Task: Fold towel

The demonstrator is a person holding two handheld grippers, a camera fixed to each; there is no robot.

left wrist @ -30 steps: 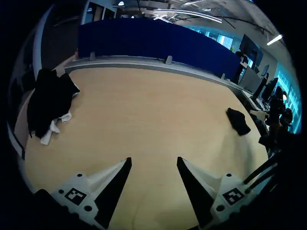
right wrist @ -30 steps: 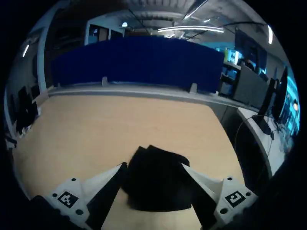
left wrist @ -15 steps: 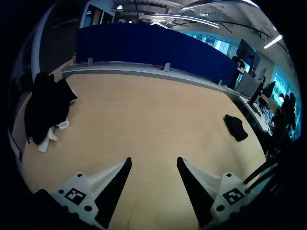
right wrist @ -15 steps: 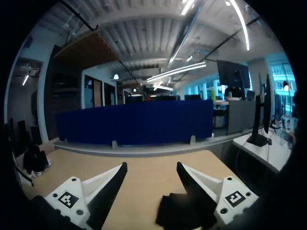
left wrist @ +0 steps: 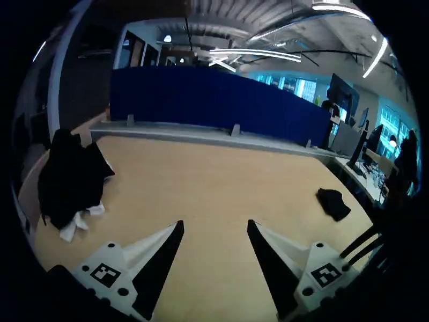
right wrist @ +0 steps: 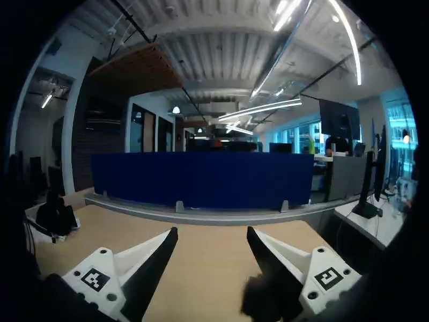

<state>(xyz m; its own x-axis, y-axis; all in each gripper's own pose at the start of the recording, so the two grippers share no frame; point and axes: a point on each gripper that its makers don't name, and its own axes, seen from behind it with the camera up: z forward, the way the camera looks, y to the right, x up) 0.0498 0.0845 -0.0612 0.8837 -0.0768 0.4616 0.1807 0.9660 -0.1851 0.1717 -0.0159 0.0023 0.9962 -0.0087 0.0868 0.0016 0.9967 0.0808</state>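
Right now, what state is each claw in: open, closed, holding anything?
Left claw: open, nothing between its fingers.
Right claw: open, holding nothing; the dark towel lies loose below it.

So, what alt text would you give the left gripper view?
An open gripper points across a wooden table. A heap of dark cloth lies at far left, a small dark towel at right, with a blue partition behind.

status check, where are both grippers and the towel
Left gripper open, empty, above the table. Right gripper open, empty. Black towel in a small heap on the table, ungripped. Black-and-white cloth pile well aside.
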